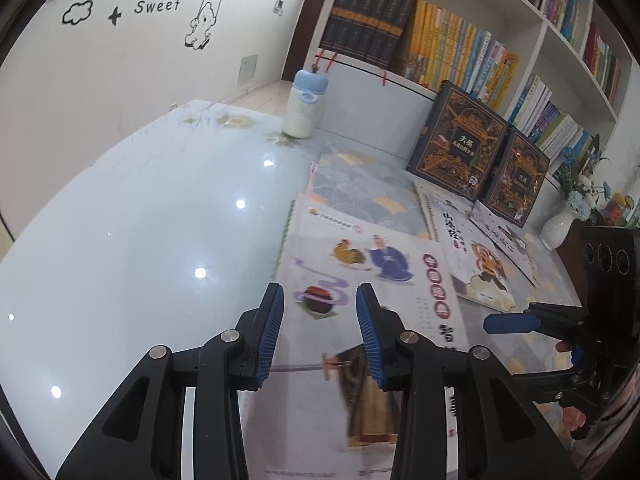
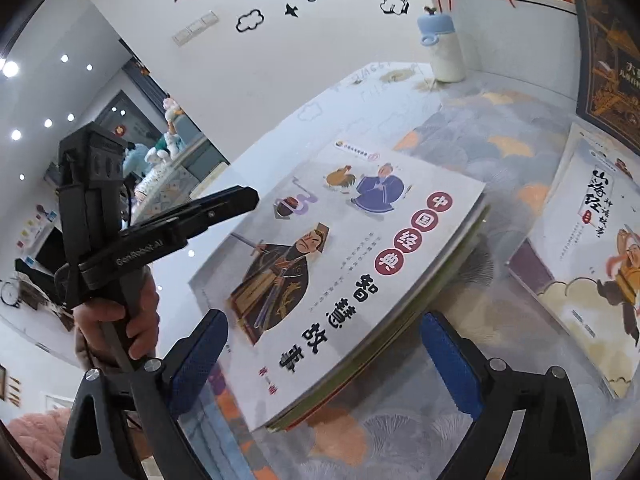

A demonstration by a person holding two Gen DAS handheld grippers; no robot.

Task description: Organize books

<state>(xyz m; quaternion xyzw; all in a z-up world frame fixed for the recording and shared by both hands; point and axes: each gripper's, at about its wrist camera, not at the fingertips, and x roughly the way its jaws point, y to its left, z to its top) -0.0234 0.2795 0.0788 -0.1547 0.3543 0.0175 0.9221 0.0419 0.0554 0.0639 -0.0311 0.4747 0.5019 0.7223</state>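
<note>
A stack of thin picture books, its white top cover [image 1: 360, 280] [image 2: 340, 248] showing a robed man and red circles, lies on the patterned mat. My left gripper [image 1: 320, 336] hovers open just above its near end, holding nothing. My right gripper [image 2: 324, 360] is open wide, straddling the stack's near edge without touching it; it also shows at the right of the left wrist view [image 1: 520, 324]. A second picture book [image 1: 476, 264] [image 2: 592, 264] lies to the right. Two dark ornate books [image 1: 460, 140] lean against the shelf.
A blue-capped white bottle [image 1: 306, 104] [image 2: 440, 48] stands at the table's far end. A white vase with flowers [image 1: 560, 224] stands right. Full bookshelves [image 1: 460, 48] rise behind. Glossy table top [image 1: 140, 220] lies left of the mat.
</note>
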